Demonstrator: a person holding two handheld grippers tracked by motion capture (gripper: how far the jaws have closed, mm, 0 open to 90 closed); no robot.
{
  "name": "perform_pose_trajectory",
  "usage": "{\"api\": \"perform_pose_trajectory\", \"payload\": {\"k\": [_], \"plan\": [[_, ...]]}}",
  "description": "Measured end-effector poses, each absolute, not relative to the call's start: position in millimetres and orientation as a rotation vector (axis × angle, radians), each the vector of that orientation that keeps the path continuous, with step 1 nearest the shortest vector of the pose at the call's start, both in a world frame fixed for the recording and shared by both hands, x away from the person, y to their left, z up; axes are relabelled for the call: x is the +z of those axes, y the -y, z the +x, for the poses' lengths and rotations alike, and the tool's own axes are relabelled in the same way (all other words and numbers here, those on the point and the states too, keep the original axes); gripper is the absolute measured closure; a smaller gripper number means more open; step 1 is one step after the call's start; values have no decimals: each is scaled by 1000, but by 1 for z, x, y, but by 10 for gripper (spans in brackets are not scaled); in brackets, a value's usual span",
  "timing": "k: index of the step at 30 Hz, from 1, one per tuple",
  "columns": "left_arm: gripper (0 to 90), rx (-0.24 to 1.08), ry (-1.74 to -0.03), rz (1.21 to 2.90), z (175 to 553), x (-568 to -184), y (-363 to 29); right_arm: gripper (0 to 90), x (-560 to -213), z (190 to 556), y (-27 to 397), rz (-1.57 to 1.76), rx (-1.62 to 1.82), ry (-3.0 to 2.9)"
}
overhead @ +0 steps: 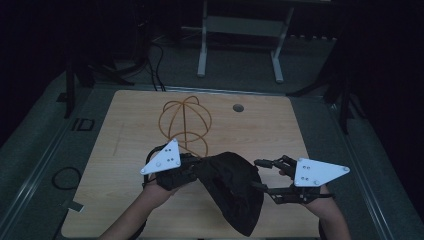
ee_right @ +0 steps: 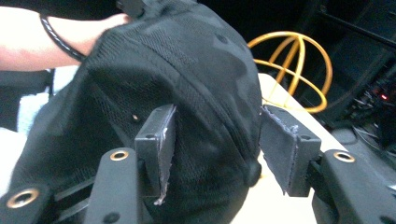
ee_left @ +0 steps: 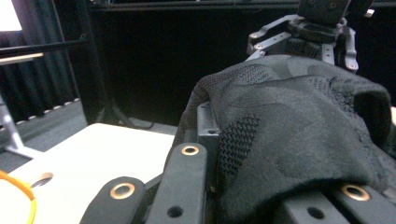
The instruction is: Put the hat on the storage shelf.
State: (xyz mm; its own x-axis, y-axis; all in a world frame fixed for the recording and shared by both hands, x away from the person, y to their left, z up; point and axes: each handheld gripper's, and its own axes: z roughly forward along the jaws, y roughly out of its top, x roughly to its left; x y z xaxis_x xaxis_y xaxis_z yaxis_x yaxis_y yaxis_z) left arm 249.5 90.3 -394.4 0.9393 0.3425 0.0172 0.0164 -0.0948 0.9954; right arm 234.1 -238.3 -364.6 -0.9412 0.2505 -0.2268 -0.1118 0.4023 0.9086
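Observation:
A black cap (overhead: 232, 185) hangs above the near middle of the wooden table (overhead: 265, 130). My left gripper (overhead: 192, 165) is shut on its left side; in the left gripper view the cap (ee_left: 289, 130) drapes over the jaws of my left gripper (ee_left: 219, 135) and hides the tips. My right gripper (overhead: 256, 174) is open at the cap's right side. In the right gripper view the cap (ee_right: 187, 70) sits between the spread jaws of my right gripper (ee_right: 215, 144), against the left pad (ee_right: 163, 140) and apart from the right one. A yellow wire head-shaped stand (overhead: 184, 122) rises just behind.
A round cable hole (overhead: 238, 108) lies in the table's far middle. Beyond the table stands a grey desk frame (overhead: 240, 30), and cables (overhead: 65, 177) lie on the floor at left. The person's left hand (ee_right: 46, 37) is behind the cap.

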Motion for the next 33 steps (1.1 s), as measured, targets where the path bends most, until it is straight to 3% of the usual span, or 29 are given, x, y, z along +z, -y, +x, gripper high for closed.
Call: {"api": "perform_pose_trajectory", "payload": {"k": [6, 9, 13, 16, 27, 28, 30, 33], "plan": [[887, 270, -264, 1649, 249, -392, -89, 493, -363, 236, 232, 72, 1581, -2376], [887, 275, -268, 1657, 250, -392, -87, 586, -364, 236, 229, 60, 1564, -2384], [887, 263, -275, 1663, 251, -393, -85, 776, -366, 234, 226, 19, 1525, -2393], [886, 263, -288, 1663, 253, -394, -85, 848, -368, 232, 224, -1, 1497, -2406], [868, 290, -357, 1689, 260, -401, -83, 872, -366, 240, 232, 153, 1541, -2406], [840, 304, -370, 1683, 260, -400, -83, 872, -366, 240, 234, 159, 1555, -2406], [701, 346, -413, 1682, 259, -397, -85, 872, -365, 240, 237, 176, 1590, -2392], [619, 374, -435, 1686, 256, -393, -87, 872, -363, 240, 242, 207, 1610, -2368]]}}
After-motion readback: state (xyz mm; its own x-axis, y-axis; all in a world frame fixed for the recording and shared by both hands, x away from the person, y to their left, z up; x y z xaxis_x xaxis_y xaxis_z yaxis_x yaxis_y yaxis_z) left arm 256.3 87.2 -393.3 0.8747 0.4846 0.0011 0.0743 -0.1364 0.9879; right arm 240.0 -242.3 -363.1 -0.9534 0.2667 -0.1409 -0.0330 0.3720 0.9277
